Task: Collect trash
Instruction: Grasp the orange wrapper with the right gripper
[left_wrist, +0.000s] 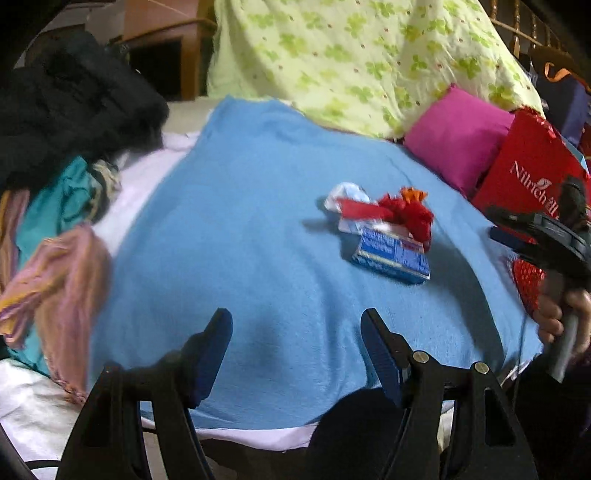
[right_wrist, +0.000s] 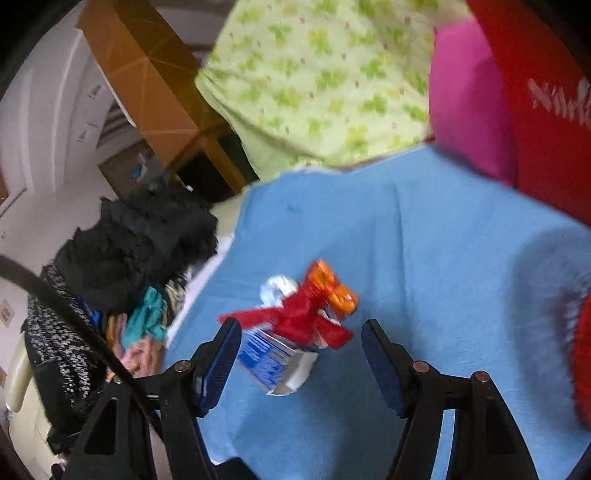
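While both jaws gape, only the left wrist view shows the right gripper (left_wrist: 502, 225) beside the red bag (left_wrist: 524, 166).

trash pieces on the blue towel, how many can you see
About 4, all in one heap: a blue printed carton, a crumpled red wrapper on it, an orange wrapper behind, and white crumpled paper. More may be hidden beneath.

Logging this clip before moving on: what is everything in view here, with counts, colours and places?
Blue carton: 1, blue-white, on blanket centre.
Red wrapper: 1, red, atop carton.
Orange wrapper: 1, orange, beside red wrapper.
White crumpled paper: 1, behind the red wrapper.
Blue blanket: 1, covering bed.
Floral pillow: 1, light green, rear.
Pink cushion: 1, right.
Red bag: 1, right edge.
Clothes pile: black, teal, pink, left.
Left gripper: open, over bare blanket.
Right gripper: open, at trash.
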